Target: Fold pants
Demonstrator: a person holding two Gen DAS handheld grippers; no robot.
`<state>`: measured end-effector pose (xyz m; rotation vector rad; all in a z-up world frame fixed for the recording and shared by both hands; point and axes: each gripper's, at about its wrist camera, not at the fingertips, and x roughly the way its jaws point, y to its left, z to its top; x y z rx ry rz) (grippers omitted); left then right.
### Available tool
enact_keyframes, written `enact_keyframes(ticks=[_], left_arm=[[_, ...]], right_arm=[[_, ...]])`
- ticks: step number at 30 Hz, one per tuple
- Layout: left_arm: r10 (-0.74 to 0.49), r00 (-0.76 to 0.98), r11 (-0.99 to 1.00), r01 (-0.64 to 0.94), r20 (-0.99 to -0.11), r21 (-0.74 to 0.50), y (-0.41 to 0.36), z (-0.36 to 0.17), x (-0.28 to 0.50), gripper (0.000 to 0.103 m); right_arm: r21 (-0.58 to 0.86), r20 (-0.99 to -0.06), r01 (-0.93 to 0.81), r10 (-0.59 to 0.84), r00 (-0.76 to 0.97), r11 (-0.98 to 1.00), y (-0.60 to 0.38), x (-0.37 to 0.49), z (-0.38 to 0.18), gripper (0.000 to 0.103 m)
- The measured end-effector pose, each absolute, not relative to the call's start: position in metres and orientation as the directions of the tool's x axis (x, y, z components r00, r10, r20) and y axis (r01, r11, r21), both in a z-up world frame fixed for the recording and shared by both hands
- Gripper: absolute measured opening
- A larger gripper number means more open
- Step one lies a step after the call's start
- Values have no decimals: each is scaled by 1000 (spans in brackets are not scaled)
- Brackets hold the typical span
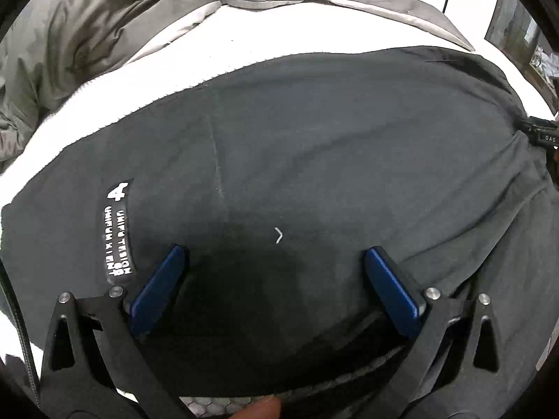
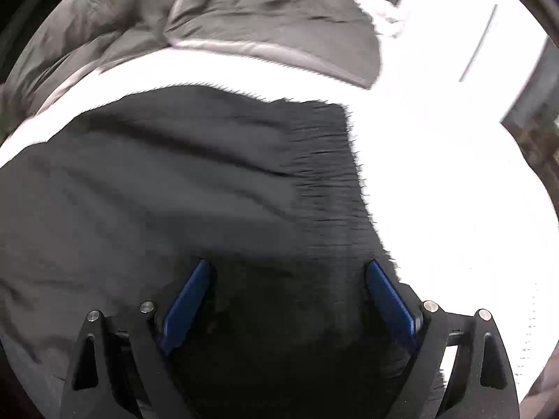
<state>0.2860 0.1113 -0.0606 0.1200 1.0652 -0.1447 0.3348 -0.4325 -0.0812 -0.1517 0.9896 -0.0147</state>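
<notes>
On the white bed (image 1: 244,49), the dark pants (image 1: 314,146) lie spread flat, and serve as the landmark for all positions below.

Left wrist view: the left hand-held gripper (image 1: 276,269) hovers over the near portion of the pants, jaws spread wide, with nothing between the blue pads (image 1: 157,289). A black label with white print (image 1: 118,234) sits on the fabric just beside the left pad. A grey duvet (image 1: 87,35) is bunched beyond the far edge of the pants. Part of the other hand-held gripper shows at the right edge of the pants.

Right wrist view: the right hand-held gripper (image 2: 290,300) is likewise wide open and empty, positioned over the near right corner of the pants (image 2: 174,174). The ribbed end of the garment (image 2: 328,174) borders bare bed sheet (image 2: 454,174). The picture is motion-blurred, so fine detail is unreliable.

Step in hand, as judged: the garment appears laid out, possibly already doubled, and both tools are positioned for a grasp. The next move calls for lowering each tool onto a fabric edge, closing on all layers, then lifting both in unison to carry the fold over without dragging.
</notes>
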Motion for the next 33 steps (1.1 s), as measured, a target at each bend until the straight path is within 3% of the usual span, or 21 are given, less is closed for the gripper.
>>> enact_keyframes(ticks=[6, 13, 14, 16, 19, 21, 23, 26, 30, 33], left_arm=[[-97, 561, 983, 185, -822, 11, 98, -24, 285, 102], [-96, 511, 959, 276, -854, 58, 35, -48, 369, 103], [-66, 483, 956, 283, -873, 84, 30, -59, 378, 103], [-121, 462, 961, 277, -879, 13, 40, -68, 385, 103], [-143, 470, 975, 217, -871, -43, 66, -68, 388, 103], [-127, 476, 985, 164, -870, -54, 86, -68, 391, 103], [-110, 482, 991, 126, -869, -55, 95, -64, 391, 103], [-65, 538, 996, 84, -840, -23, 88, -43, 388, 102], [-194, 570, 974, 212, -799, -85, 23, -21, 385, 102], [-195, 469, 954, 295, -862, -55, -28, -44, 397, 102]], right_arm=[[-147, -748, -124, -28, 663, 981, -384, 324, -35, 91], [-4, -824, -383, 215, 525, 924, -261, 381, -58, 90], [-33, -835, -387, 188, 517, 921, -253, 393, -68, 89], [-201, -831, -372, 43, 554, 906, -252, 401, -87, 90], [-111, -845, -257, 45, 533, 960, -303, 424, -90, 91], [-167, -830, -134, -66, 554, 977, -342, 428, -90, 91], [-65, -845, -130, 15, 535, 989, -366, 429, -90, 89], [-190, -804, -136, -75, 590, 972, -345, 410, -75, 89], [-93, -768, -294, 119, 629, 951, -288, 375, -50, 89], [-57, -804, -382, 184, 565, 922, -253, 357, -57, 89]])
